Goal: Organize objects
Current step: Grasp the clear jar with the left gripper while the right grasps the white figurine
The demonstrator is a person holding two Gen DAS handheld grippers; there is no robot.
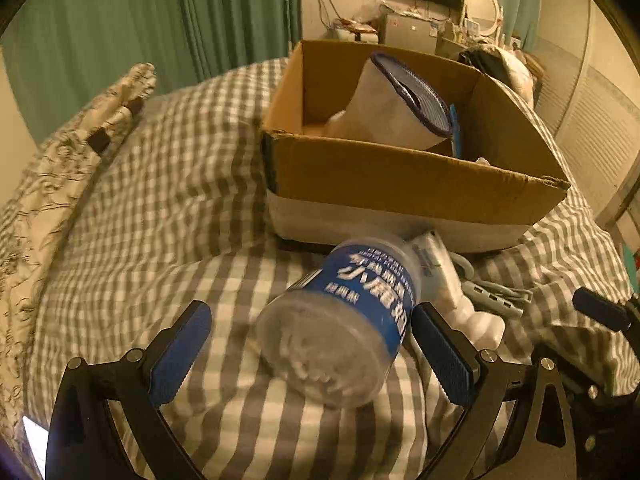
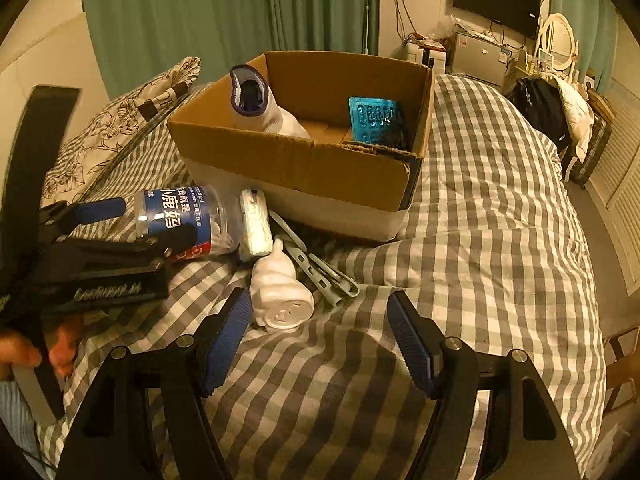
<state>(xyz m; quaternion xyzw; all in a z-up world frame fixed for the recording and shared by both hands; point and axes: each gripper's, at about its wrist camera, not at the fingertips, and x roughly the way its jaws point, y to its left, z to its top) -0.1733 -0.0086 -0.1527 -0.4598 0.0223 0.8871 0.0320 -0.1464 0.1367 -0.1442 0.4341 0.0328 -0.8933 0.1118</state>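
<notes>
the left tongs stand apart astride the clear plastic jar with a blue label lying on the checked bed near the brown cardboard box; clamp squarely across its labelled middle, while the right tongs wait apart.

My left black-framed tool and its right twin both carry ribbed blue pads and silver screws. I see bare fingers and a pale blue striped sleeve.
</notes>
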